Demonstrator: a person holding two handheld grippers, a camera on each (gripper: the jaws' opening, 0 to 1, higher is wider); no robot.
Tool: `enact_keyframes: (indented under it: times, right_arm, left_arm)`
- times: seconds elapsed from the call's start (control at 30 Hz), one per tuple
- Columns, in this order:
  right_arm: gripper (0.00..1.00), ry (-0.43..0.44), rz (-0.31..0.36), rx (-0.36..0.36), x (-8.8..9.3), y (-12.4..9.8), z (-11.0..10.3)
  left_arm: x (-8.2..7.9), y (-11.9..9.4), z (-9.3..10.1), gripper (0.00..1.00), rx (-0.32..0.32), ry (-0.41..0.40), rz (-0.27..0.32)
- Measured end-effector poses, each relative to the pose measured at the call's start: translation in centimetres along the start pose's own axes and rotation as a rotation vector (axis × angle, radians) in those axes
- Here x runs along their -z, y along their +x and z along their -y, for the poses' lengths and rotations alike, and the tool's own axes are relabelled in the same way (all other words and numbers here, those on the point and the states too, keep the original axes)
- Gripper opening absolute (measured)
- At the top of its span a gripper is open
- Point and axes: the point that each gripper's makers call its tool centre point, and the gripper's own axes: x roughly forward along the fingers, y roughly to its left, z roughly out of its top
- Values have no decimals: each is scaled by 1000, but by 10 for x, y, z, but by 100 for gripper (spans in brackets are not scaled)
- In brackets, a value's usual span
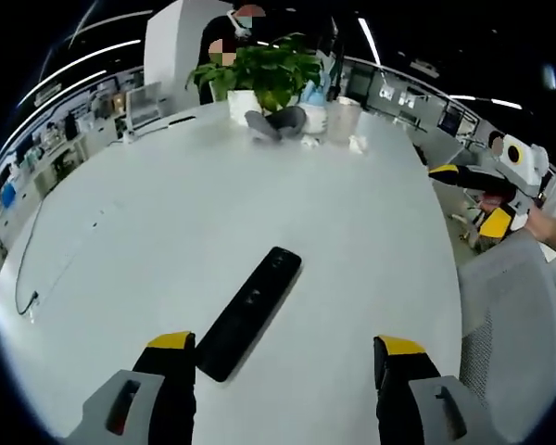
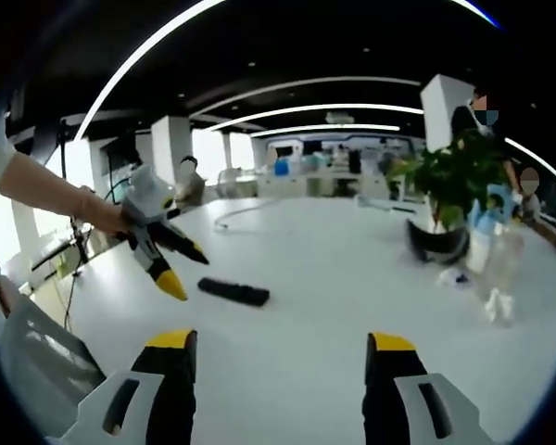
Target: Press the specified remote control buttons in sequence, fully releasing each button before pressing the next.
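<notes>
A long black remote control (image 1: 250, 311) lies flat on the white table (image 1: 167, 213), slanting away from me. In the left gripper view, my left gripper (image 1: 285, 357) stands open just above the table, with the remote's near end beside its left jaw and nothing between the jaws. The right gripper view shows the same remote (image 2: 233, 291) farther off, with the left gripper (image 2: 185, 272) held by a hand just left of it, its yellow tips spread. My right gripper (image 2: 280, 348) is open and empty, well short of the remote. It also appears at the table's right edge (image 1: 489, 199).
A potted plant (image 1: 259, 74), a dark bowl-like thing (image 1: 278, 122) and clear bottles (image 1: 343, 116) stand at the table's far end. A thin cable (image 1: 37, 278) trails along the left side. A grey mesh chair (image 1: 519, 315) is at the right edge. People stand behind the plant.
</notes>
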Motion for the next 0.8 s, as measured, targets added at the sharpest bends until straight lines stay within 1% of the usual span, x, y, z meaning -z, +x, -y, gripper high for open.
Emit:
enact_keyframes:
  times: [0.1, 0.17, 0.27, 0.4, 0.47, 0.53, 0.63, 0.7, 0.8]
  right_arm:
    - [73, 0, -8, -1, 1, 1, -1]
    - [73, -2, -1, -7, -1, 1, -3]
    - [70, -10, -12, -19, 0, 1, -5]
    - [69, -15, -17, -23, 1, 2, -6]
    - [69, -12, -24, -26, 2, 2, -7]
    - [69, -4, -24, -30, 2, 2, -8]
    - [68, 5, -29, -33, 3, 2, -8]
    - [68, 3, -32, -30, 4, 2, -8]
    - [67, 5, -32, -36, 4, 2, -8]
  left_arm:
    - [1, 4, -1, 82, 10, 12, -24]
    - [0, 5, -2, 81, 13, 23, -38]
    - [-2, 6, -7, 81, 15, 42, -59]
    - [-5, 10, -13, 80, 7, 50, -75]
    - [-1, 13, -16, 78, 1, 58, -104]
    - [2, 16, -17, 75, 0, 58, -119]
    - [10, 22, -16, 73, 8, 91, -164]
    - [11, 25, -17, 72, 3, 113, -179]
    - [10, 29, -19, 71, 1, 119, -183]
